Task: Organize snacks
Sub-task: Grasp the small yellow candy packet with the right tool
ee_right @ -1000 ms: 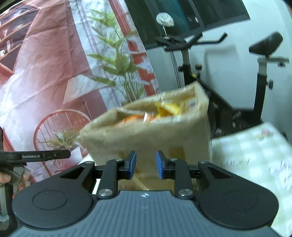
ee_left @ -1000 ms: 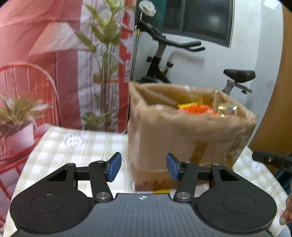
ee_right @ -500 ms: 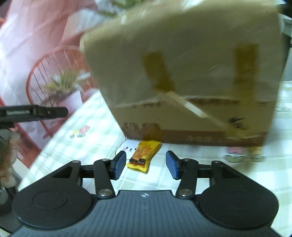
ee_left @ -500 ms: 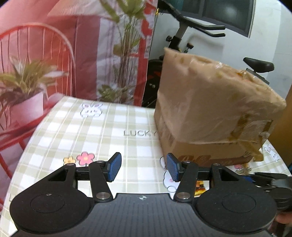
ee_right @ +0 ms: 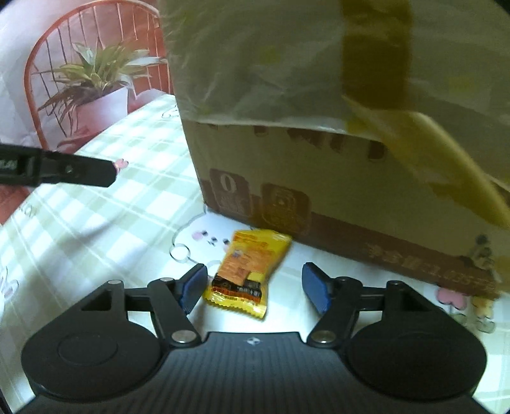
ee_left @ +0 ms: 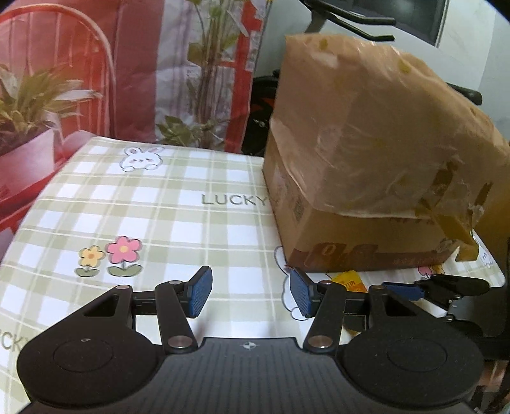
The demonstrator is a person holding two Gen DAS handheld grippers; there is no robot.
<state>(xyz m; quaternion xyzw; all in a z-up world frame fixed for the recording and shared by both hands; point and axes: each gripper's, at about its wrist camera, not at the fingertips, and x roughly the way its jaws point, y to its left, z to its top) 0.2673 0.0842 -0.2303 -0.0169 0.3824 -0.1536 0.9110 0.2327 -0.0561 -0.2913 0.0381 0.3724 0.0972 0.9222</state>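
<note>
A yellow and orange snack packet [ee_right: 247,274] lies flat on the checked tablecloth just in front of the taped cardboard box [ee_right: 334,143]. My right gripper [ee_right: 255,286] is open and low over the table, with the packet between its blue pads, untouched. In the left wrist view the box [ee_left: 366,178] stands at the right, and a corner of the packet [ee_left: 349,280] shows by its base. My left gripper [ee_left: 248,294] is open and empty above the tablecloth. The right gripper's fingers [ee_left: 401,291] show at the right edge there.
The table carries a green checked cloth [ee_left: 159,207] with rabbit and flower prints. A printed backdrop with plants and a red chair hangs behind. An exercise bike [ee_left: 350,16] stands behind the box. The left gripper's finger [ee_right: 63,170] reaches in at the left of the right wrist view.
Both grippers have dropped from box-top height to the table. The right gripper has opened wide and moved in around the yellow packet. The box's contents are out of sight now.
</note>
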